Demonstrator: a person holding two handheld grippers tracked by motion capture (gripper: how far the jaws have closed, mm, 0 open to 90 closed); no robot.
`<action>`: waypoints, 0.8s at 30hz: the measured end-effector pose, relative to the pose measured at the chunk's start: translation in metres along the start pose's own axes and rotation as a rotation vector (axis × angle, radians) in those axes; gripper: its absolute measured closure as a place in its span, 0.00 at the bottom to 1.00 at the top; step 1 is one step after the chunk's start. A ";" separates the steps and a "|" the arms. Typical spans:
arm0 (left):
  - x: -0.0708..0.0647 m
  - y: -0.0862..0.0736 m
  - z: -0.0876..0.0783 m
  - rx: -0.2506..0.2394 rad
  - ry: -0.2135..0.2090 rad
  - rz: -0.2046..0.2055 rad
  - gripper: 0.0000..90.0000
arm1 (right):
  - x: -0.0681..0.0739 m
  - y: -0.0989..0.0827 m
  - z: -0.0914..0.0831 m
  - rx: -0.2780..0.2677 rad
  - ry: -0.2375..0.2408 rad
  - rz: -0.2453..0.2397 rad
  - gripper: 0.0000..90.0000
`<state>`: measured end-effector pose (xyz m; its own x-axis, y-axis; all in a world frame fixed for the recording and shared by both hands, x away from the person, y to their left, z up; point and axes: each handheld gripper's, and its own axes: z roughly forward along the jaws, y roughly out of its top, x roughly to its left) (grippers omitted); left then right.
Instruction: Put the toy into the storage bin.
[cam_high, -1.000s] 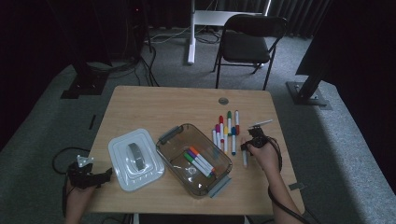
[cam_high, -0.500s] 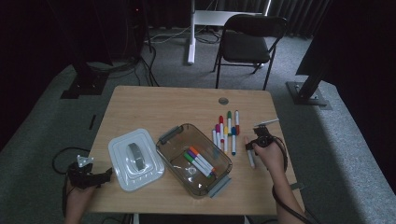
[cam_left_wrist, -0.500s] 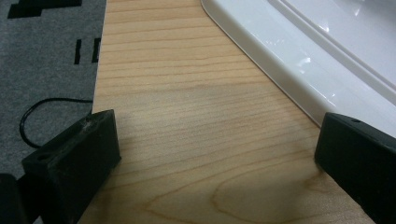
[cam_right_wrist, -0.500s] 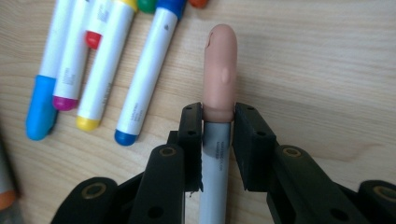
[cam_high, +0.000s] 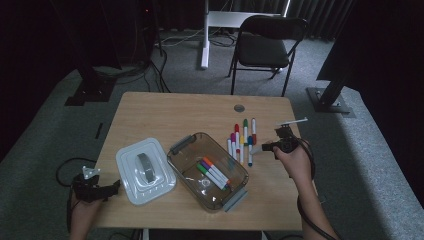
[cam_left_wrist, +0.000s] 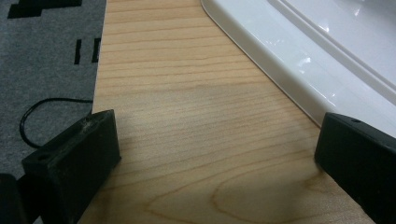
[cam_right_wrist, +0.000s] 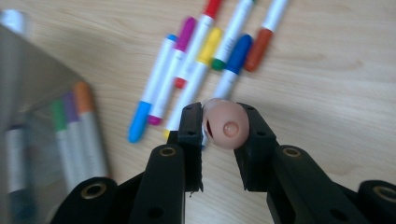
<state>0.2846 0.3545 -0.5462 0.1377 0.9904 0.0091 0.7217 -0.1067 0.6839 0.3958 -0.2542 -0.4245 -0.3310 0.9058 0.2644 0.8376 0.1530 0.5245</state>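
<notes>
The right gripper (cam_right_wrist: 219, 135) has its fingers (cam_right_wrist: 190, 140) pressed on the two sides of a marker with a pale pink cap (cam_right_wrist: 225, 123), seen end-on in the right gripper view, the cap toward the camera; the fingers have just been closing, with this marker between them; in the high view the right gripper (cam_high: 272, 146) sits above the surface (cam_high: 165, 112) just right of the row of loose markers (cam_high: 241, 140), the held marker showing as a light stub at its tip; the loose markers (cam_right_wrist: 205, 51) lie side by side on the wood below, with blue, magenta, yellow, red and green caps among them; left of them stands a clear brown bin (cam_high: 207, 170) holding several more markers (cam_high: 214, 172); a white lid (cam_high: 145, 170) lies flat beside the bin; the left gripper (cam_high: 111, 189) rests at the near left corner, its fingers (cam_left_wrist: 70, 163) spread wide over bare wood with nothing between them, the lid's rim (cam_left_wrist: 280, 60) just beyond.
</notes>
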 end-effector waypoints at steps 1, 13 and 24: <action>0.000 0.000 0.000 0.000 0.000 0.000 0.01 | 0.003 0.001 -0.003 -0.008 0.008 -0.009 0.82; 0.000 0.000 0.000 0.000 0.001 0.002 0.01 | 0.037 0.010 -0.045 -0.121 0.063 -0.112 0.82; 0.000 0.000 0.000 0.001 0.000 -0.001 0.01 | 0.088 0.011 -0.088 -0.211 0.175 -0.273 0.82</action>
<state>0.2846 0.3544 -0.5461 0.1372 0.9905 0.0084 0.7222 -0.1059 0.6836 0.3381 -0.2073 -0.3243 -0.6140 0.7591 0.2162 0.6063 0.2782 0.7450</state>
